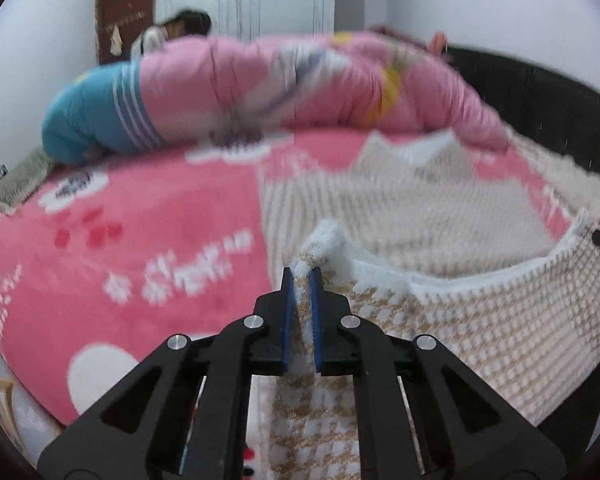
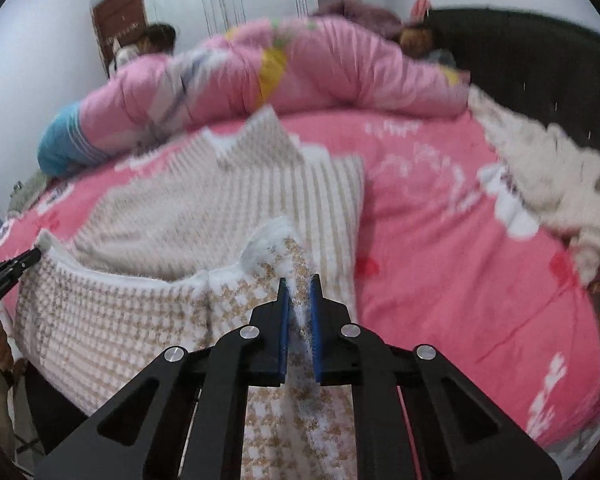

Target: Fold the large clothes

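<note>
Your left tool [image 1: 302,276] and right tool [image 2: 299,283] both pinched the sweater [image 2: 204,216]'s hem tight; its 12 o'clock end was blurry.

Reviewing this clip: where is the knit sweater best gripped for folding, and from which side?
At the two corners of its white-trimmed edge, approached from the near bedside. The left gripper and right gripper already pinch the sweater there, and that edge spans between them.

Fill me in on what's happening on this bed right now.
A person is folding a beige-and-white knit sweater on a bed with a pink blanket. The left gripper and the right gripper each pinch a corner of the near edge, lifted off the blanket; the far part lies flat. A pink quilt is bunched behind.
</note>
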